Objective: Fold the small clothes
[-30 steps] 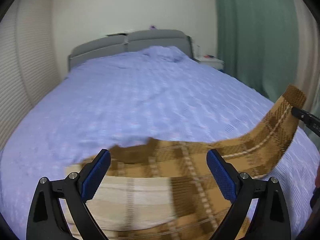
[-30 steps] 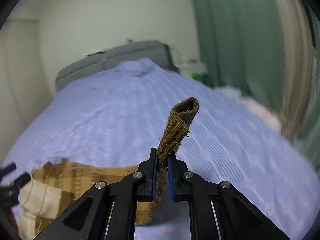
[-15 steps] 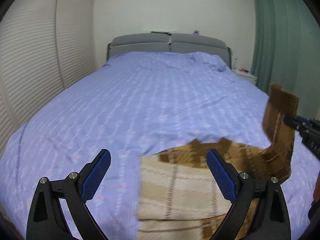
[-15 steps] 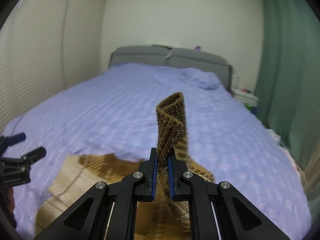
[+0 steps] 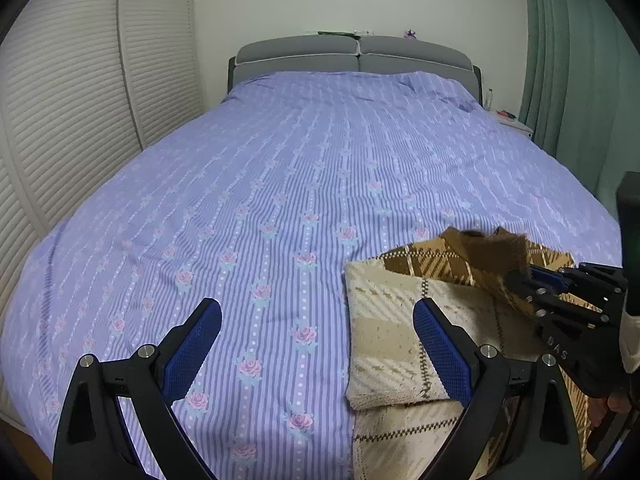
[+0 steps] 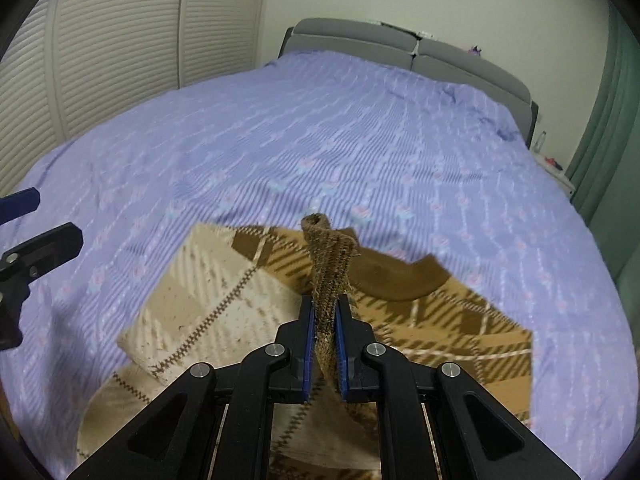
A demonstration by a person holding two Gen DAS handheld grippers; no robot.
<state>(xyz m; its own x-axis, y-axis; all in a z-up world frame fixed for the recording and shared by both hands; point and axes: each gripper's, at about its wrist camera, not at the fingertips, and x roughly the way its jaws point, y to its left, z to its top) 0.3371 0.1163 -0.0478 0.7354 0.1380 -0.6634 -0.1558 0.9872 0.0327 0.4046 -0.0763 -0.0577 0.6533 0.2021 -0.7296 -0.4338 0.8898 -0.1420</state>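
A brown and cream plaid sweater [image 5: 392, 320] lies partly folded on the bed near its front edge, with one cream sleeve laid across the body. My right gripper [image 6: 325, 300] holds the other brown sleeve [image 6: 326, 248] upright between its pads, low over the sweater's middle [image 6: 208, 296]. Its jaws are opening, though the cloth still sits pinched between them. In the left wrist view that gripper [image 5: 520, 276] comes in from the right with the sleeve [image 5: 492, 252]. My left gripper [image 5: 316, 312] stands open and empty over bare bedspread, just left of the sweater.
The bed [image 5: 280, 184] has a purple striped cover with small roses and a grey headboard [image 5: 352, 56]. White louvred doors [image 5: 72, 100] run along the left. A green curtain [image 5: 560, 60] and a nightstand [image 5: 516, 126] stand at the right.
My right gripper has carried the sleeve leftward and down over the sweater's body. My left gripper has slid left off the sweater and stayed open.
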